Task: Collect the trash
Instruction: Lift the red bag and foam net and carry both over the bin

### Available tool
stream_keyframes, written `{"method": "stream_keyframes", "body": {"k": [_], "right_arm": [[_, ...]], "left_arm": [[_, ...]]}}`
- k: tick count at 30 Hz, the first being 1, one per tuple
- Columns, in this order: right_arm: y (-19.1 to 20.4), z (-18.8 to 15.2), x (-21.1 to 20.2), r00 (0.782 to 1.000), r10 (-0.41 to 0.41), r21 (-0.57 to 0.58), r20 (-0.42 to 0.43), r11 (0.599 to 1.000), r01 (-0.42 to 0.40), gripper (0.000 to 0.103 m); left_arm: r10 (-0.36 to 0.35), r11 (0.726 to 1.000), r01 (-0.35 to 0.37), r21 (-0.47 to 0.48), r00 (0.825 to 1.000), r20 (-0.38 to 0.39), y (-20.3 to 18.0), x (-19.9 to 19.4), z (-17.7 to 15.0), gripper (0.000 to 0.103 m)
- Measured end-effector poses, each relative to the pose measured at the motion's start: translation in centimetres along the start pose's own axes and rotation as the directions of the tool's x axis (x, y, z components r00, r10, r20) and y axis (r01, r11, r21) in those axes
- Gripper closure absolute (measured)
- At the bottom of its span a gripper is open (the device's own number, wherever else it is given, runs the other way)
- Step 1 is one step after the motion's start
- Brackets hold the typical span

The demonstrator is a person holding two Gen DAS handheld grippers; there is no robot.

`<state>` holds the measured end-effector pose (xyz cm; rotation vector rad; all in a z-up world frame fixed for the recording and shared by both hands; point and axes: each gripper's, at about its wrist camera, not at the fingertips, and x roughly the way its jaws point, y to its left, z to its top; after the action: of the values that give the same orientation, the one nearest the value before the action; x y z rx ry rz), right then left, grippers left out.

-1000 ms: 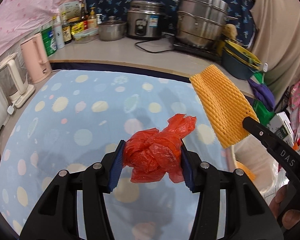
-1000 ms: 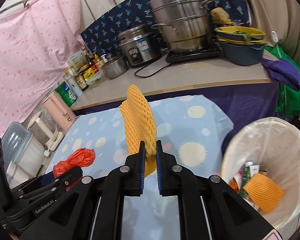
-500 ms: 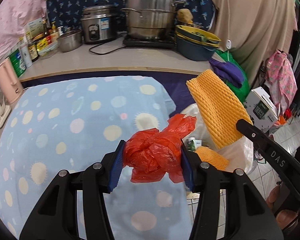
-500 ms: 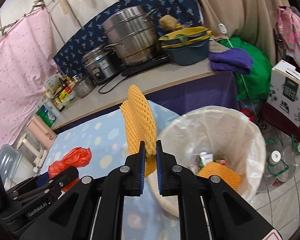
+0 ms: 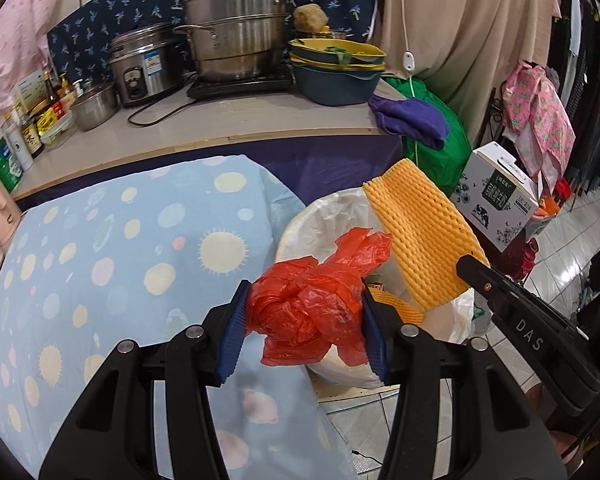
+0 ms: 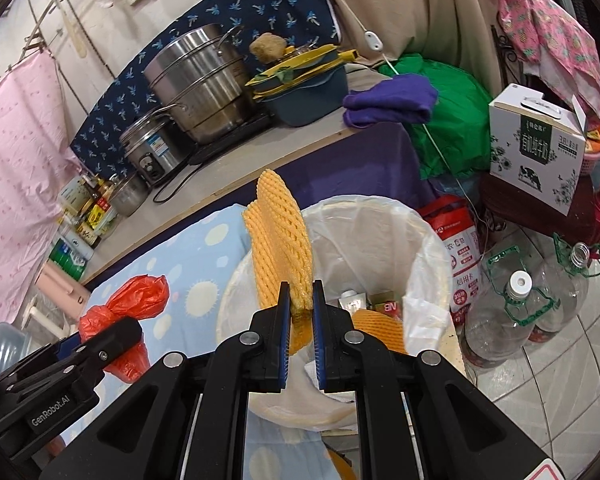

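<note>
My left gripper (image 5: pixel 304 316) is shut on a crumpled red plastic bag (image 5: pixel 312 304) and holds it over the near rim of the white-lined trash bin (image 5: pixel 324 212). My right gripper (image 6: pixel 301 300) is shut on a yellow foam fruit net (image 6: pixel 278 236) and holds it upright above the bin (image 6: pixel 424 240). The net also shows in the left wrist view (image 5: pixel 420 236), and the red bag in the right wrist view (image 6: pixel 128 300). Inside the bin lie another yellow foam net (image 6: pixel 376 324) and some small cartons.
A table with a blue dotted cloth (image 5: pixel 100 264) is left of the bin. Behind is a counter (image 5: pixel 204 120) with steel pots, a rice cooker and bottles. Clear plastic bottles (image 6: pixel 516 312), a red-and-white bag and a white carton box (image 6: pixel 536 148) stand right of the bin on the tiled floor.
Both grippers have moved right, from over the table to over the trash bin, each still holding its item.
</note>
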<state>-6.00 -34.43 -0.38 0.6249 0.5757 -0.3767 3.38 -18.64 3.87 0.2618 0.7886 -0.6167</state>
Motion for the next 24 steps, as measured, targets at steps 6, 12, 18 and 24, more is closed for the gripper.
{"method": "stream_keyframes", "body": {"k": [6,12,18,24], "right_arm": [[-1.4,0.3,0.1,1.000,-0.012,0.022,-0.001,1.000,0.012,0.093],[-2.5,0.4,0.7,1.000,-0.022,0.037,-0.011,0.999,0.022,0.093],[-3.0,0.5,1.4,0.999,-0.029,0.050,-0.023,0.998,0.030,0.093],[-3.1,0.4,2.0,0.999,-0.030,0.053,-0.032,0.998,0.032,0.093]], "left_arm": [[-0.005,1.000,0.006,0.021,1.000,-0.007,-1.7,0.9,0.5,0.055],[-0.005,0.999,0.005,0.035,1.000,-0.019,-2.9,1.9,0.9,0.055],[0.002,0.999,-0.001,0.045,0.999,-0.033,-3.4,2.9,1.1,0.055],[0.007,0.999,-0.005,0.048,0.999,-0.042,-3.5,3.5,1.2,0.055]]}}
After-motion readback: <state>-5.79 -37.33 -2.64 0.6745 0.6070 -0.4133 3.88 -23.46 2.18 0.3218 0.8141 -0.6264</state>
